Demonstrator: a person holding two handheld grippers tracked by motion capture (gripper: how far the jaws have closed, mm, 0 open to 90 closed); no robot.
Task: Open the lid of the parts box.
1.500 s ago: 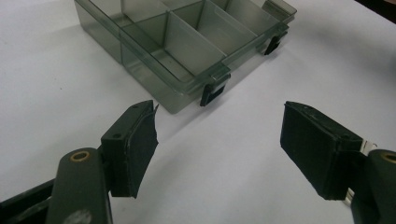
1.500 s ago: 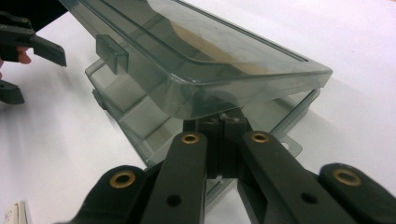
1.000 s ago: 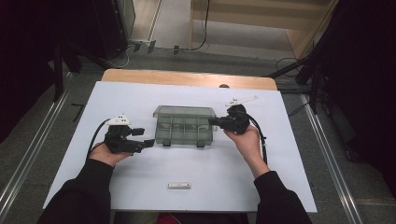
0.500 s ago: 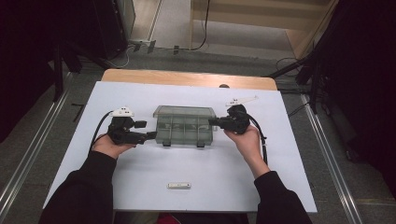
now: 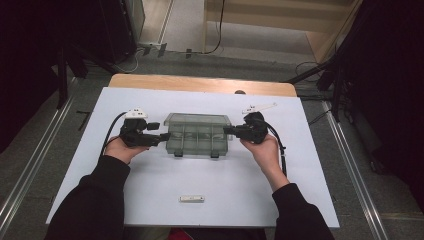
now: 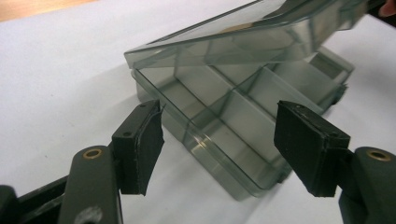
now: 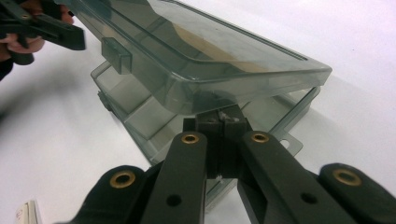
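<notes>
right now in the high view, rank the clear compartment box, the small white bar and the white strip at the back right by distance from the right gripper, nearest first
1. Clear compartment box: right at the right gripper tips, on its left.
2. White strip: just behind the gripper, toward the table's far edge.
3. Small white bar: farthest, near the front edge between the person's arms.

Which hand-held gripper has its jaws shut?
The right hand-held gripper, pads pressed together beneath the box lid; the left hand-held gripper stands wide open.

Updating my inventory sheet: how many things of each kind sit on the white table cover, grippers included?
Clear compartment box: 1
Small white label strip: 1
Black grippers: 2, left gripper and right gripper
Total: 4
</notes>
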